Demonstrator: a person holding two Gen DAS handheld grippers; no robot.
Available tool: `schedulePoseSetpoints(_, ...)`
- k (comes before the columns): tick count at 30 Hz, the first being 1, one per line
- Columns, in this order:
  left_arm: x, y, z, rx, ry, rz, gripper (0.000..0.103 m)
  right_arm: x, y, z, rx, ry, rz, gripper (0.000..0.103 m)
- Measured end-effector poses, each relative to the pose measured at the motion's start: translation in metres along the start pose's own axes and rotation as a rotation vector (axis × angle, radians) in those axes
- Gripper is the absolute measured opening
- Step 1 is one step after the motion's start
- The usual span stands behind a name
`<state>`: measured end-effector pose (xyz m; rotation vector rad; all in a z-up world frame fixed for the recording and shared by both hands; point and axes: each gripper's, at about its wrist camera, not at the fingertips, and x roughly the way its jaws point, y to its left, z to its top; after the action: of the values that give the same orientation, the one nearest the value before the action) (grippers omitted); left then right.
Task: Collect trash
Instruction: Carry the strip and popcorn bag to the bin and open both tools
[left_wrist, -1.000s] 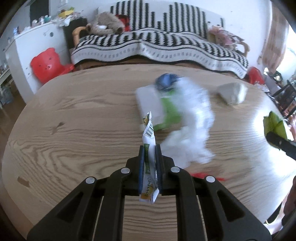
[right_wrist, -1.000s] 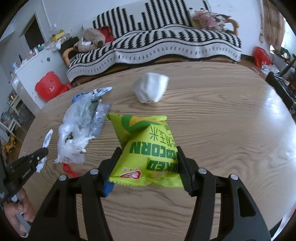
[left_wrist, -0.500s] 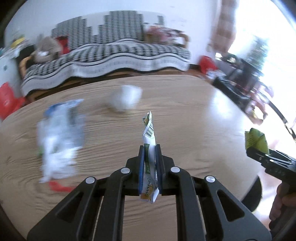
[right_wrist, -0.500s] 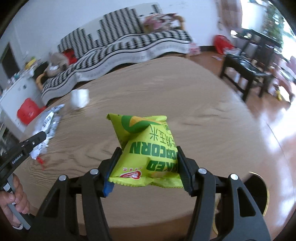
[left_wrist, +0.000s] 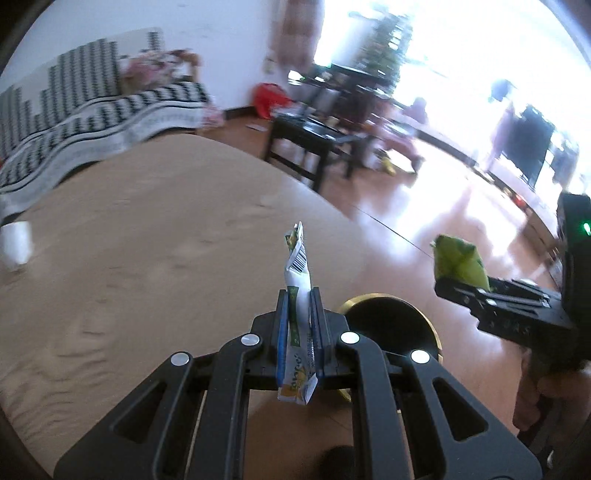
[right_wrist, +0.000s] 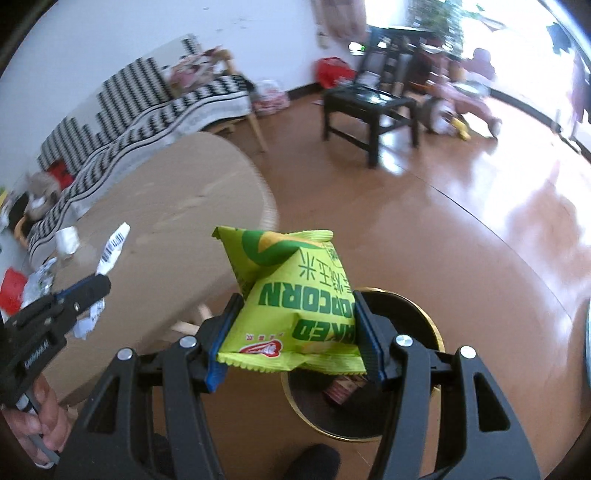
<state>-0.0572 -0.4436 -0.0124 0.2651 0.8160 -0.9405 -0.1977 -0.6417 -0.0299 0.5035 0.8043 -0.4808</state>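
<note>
My left gripper (left_wrist: 299, 325) is shut on a flat white wrapper (left_wrist: 297, 280) with a barcode, held upright over the table's edge. My right gripper (right_wrist: 295, 332) is shut on a green popcorn bag (right_wrist: 295, 295), above a round black bin with a gold rim (right_wrist: 428, 321) on the floor. That bin (left_wrist: 388, 321) lies just past the left fingers in the left wrist view, where the popcorn bag (left_wrist: 458, 262) shows at the right. The left gripper and its wrapper (right_wrist: 112, 251) appear at the left of the right wrist view. A carton lies inside the bin.
The wooden table (left_wrist: 147, 240) still carries a crumpled white ball (right_wrist: 68, 240) and clear plastic wrap (right_wrist: 40, 280). A black stool (right_wrist: 373, 107) stands on the shiny floor beyond. A striped sofa (right_wrist: 147, 103) lines the wall. A hand (right_wrist: 40, 417) holds the left gripper.
Both grippers swung to the right, off the table's middle toward its right edge. The bin on the floor has come into view under them. Both still hold their trash.
</note>
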Motion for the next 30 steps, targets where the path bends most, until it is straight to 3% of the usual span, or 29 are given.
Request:
schedulePoseSetpoints(5, 0.029, -0.045, -0.014, 0.072, 0.062, -0.096, 0.011, 0.002, -0.050, -0.017, 0.079, 0.034, -0.028, 0.057)
schedulePoseSetpoints(9, 0.055, -0.056, -0.022, 0.088, 0.123, -0.139, 0.011, 0.006, -0.067, -0.025, 0.124, 0.069, -0.037, 0.057)
schedulePoseSetpoints(15, 0.078, -0.065, -0.029, 0.101, 0.174, -0.146, 0.011, 0.009, -0.059, -0.025, 0.116, 0.078, -0.026, 0.057)
schedulePoseSetpoints(30, 0.087, -0.068, -0.028, 0.096, 0.187, -0.153, 0.011, 0.013, -0.056, -0.020, 0.119, 0.083, -0.032, 0.057)
